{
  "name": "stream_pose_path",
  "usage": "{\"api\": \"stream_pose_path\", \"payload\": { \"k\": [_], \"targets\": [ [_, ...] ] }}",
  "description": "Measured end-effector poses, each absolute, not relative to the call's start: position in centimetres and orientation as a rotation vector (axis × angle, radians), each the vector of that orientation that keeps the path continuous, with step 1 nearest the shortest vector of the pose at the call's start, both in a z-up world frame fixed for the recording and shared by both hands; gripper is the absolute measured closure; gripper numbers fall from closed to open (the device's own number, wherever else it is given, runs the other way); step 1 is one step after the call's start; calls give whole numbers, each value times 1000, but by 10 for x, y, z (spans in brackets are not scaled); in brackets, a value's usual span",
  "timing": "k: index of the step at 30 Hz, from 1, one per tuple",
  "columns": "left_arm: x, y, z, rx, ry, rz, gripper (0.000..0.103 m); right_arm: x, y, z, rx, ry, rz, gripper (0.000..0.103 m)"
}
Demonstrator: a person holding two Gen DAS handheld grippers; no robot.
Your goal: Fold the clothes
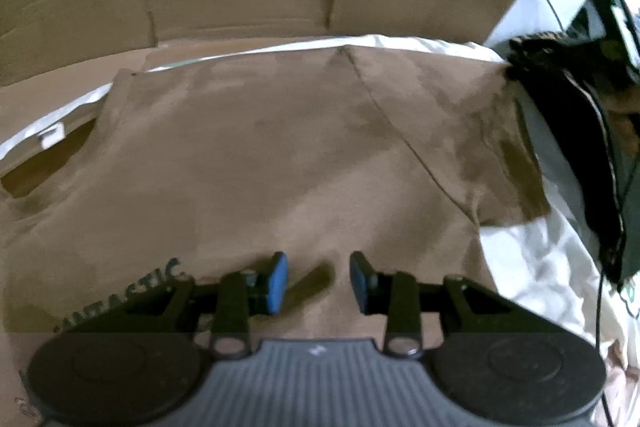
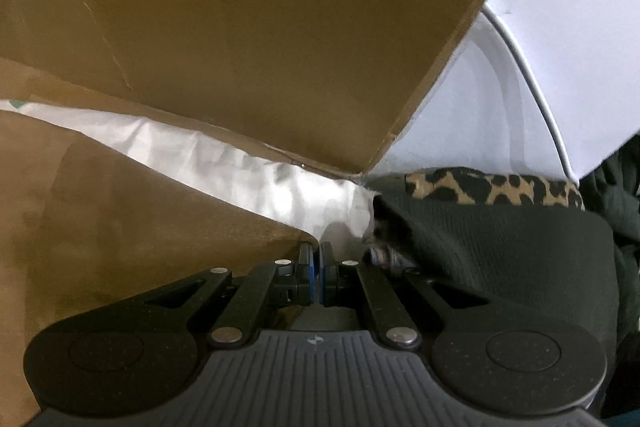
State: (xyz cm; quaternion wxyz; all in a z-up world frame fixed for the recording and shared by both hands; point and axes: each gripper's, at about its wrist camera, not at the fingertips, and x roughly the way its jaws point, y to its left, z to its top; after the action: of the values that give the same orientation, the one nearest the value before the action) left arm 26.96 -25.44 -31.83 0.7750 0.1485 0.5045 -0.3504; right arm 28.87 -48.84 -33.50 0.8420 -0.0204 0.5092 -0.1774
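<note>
With the brown shirt (image 1: 280, 155) lying flat on the white sheet (image 1: 532, 267), the right gripper (image 2: 316, 259) pinches its corner (jaws clamped) and should carry it across low and taut, while the left gripper (image 1: 318, 281) hangs open, empty, above the cloth.

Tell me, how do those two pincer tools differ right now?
The left gripper has its blue pads standing apart, with only brown t-shirt cloth beneath them; the right gripper is pressed shut, pinching a corner of that shirt. The left hangs over the middle of the garment; the right sits at its edge by the dark green clothes. Both share the same black build.
</note>
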Motion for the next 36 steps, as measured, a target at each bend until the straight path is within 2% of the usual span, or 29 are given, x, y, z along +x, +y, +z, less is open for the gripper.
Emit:
{"api": "stream_pose_path", "payload": {
  "k": [9, 18, 24, 25, 29, 36],
  "targets": [
    [255, -267, -319, 336, 1109, -818, 66, 304, -490, -351, -150, 1095, -426, 103],
    [244, -274, -316, 331, 1105, -842, 65, 254, -481, -303, 87, 964, -396, 100],
    [241, -277, -312, 327, 1108, -838, 65, 205, -451, -299, 167, 951, -341, 99],
    [240, -277, -311, 327, 1108, -840, 65, 199, -446, -300, 174, 952, -337, 98],
    [235, -277, -309, 329, 1105, -839, 65, 175, -429, -307, 211, 954, -320, 79],
    [226, -276, -308, 320, 1111, -832, 65, 151, -419, -325, 266, 956, -334, 78]
  ]
}}
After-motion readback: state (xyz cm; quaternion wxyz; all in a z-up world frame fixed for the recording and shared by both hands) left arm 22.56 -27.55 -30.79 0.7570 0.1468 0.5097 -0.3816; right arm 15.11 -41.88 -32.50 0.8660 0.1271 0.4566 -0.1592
